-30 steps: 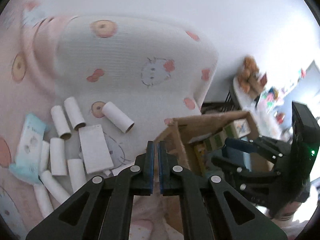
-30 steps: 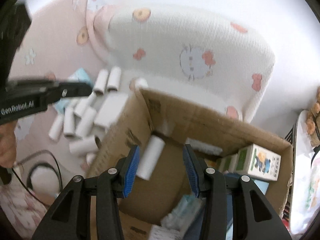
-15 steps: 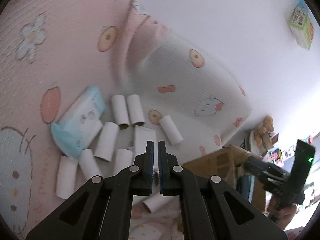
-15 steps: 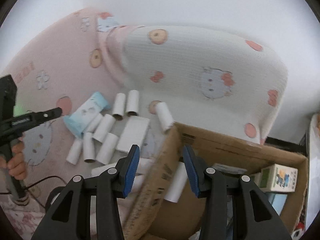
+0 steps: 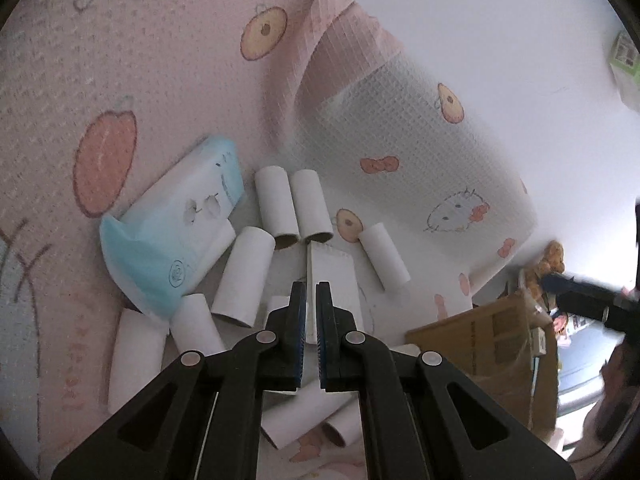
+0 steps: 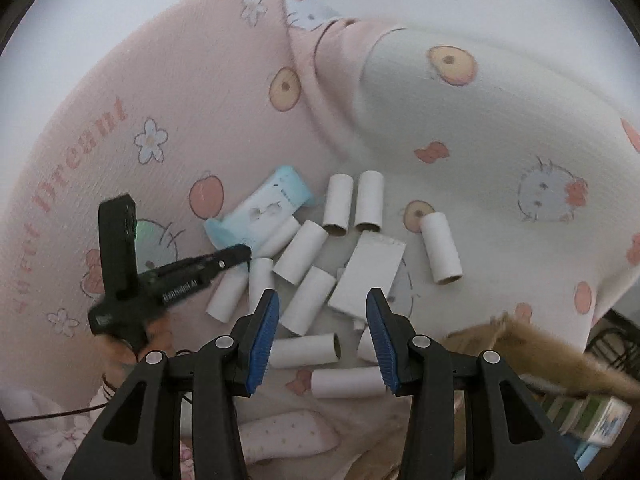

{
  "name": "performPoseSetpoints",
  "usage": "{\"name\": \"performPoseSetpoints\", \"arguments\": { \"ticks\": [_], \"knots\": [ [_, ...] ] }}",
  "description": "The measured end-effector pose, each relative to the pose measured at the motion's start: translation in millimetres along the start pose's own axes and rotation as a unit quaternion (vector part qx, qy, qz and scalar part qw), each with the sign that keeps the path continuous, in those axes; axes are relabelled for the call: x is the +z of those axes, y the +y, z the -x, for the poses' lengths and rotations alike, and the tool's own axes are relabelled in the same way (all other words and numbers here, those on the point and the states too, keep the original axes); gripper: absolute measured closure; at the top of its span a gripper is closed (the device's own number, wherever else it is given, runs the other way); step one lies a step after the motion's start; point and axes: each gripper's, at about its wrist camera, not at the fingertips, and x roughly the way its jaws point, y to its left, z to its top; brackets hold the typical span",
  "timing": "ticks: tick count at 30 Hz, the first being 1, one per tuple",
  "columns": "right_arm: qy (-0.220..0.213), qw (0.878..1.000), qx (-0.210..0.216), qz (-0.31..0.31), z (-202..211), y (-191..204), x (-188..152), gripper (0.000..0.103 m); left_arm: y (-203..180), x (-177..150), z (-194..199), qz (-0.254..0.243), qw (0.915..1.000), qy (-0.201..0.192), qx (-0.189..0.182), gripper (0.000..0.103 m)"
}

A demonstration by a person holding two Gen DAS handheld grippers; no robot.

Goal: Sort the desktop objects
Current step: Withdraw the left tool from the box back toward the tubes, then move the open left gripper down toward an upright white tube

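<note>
The work surface is a bed covered with a pink cartoon-print blanket (image 6: pixel 192 92), with a white printed pillow (image 6: pixel 500 128) at 1 o'clock against a plain white wall.

Left tongs (image 5: pixel 311 296): jaws closed to a thin slit, nothing held. They point down at the flat white paper pad (image 5: pixel 334 280), which lies directly beyond the tips. Right tongs (image 6: pixel 320 312): jaws at a moderate gap, nothing between them, positioned above the pile.

The objects to sort lie in a loose heap: white cardboard tubes (image 6: pixel 306 252) scattered from 9 to 1 o'clock of the pad, and a blue-and-white soft tissue pack (image 5: pixel 172 240) at 10 o'clock. The brown cardboard box (image 5: pixel 488 344) stands at 4 o'clock, at the bed's edge.

Risks, as judged:
- Closed left tongs cannot grip; descending as they are would push the pad or tubes aside.
- Tubes roll easily on soft bedding; an off-centre pinch may eject or crush one.
- Both tongs converge on one heap; collision is possible.
</note>
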Motion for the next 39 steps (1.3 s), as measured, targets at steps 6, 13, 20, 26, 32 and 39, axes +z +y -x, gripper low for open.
{"name": "performPoseSetpoints", "arguments": {
  "ticks": [6, 13, 20, 26, 32, 39],
  "knots": [
    [0.012, 0.998, -0.066, 0.019, -24.7, -6.9, 33.9, 0.061, 4.8, -7.0, -10.5, 0.023, 0.9993, -0.001, -0.03, 0.099],
    [0.066, 0.992, -0.103, 0.004, -82.9, -36.8, 59.4, 0.061, 9.4, -8.1, -44.3, 0.059, 0.9968, -0.001, -0.054, 0.099],
    [0.108, 0.987, -0.123, 0.002, -128.6, -60.8, 63.2, 0.061, -9.0, 1.7, -89.3, 0.049, 0.995, 0.033, -0.081, 0.08],
    [0.141, 0.979, -0.088, -0.116, -151.4, -108.1, 72.2, 0.061, -17.8, 15.8, -126.8, 0.085, 0.9853, 0.075, -0.128, 0.065],
    [0.16, 0.972, -0.141, -0.095, -172.5, -122.4, 81.4, 0.061, -15.3, 29.9, -160.8, 0.148, 0.9643, 0.099, -0.196, 0.063],
    [0.22, 0.952, -0.131, -0.167, -200.2, -145.4, 67.7, 0.061, 5.6, 27.0, -204.0, 0.248, 0.9361, 0.122, -0.217, 0.063]
  ]
}}
